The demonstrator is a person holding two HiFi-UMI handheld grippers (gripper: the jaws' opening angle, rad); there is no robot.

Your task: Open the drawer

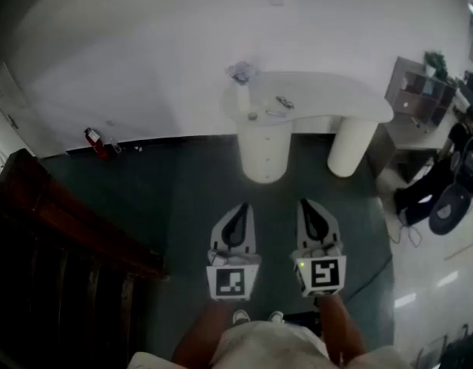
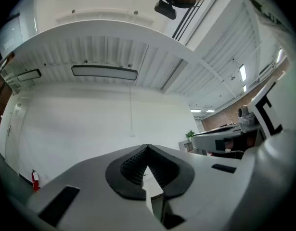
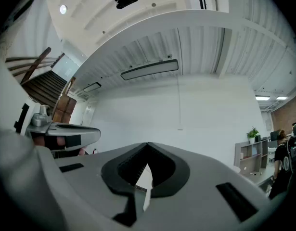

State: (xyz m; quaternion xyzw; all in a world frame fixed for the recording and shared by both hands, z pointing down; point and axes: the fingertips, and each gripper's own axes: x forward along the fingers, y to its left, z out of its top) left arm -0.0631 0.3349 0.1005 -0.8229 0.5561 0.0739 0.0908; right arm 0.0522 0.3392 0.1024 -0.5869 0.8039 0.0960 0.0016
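Note:
A white desk on two round white pedestals stands against the far wall, some way ahead of me. I cannot make out a drawer front on it from here. My left gripper and right gripper are held side by side over the dark floor, short of the desk and pointing toward it. In the left gripper view the left gripper's tips meet with nothing between them. In the right gripper view the right gripper is likewise shut and empty. Both look at the bare white wall.
A dark wooden staircase fills the left side. A red fire extinguisher stands by the wall. A shelf unit and a seated person are at the right, with a cable on the floor. Small items lie on the desk.

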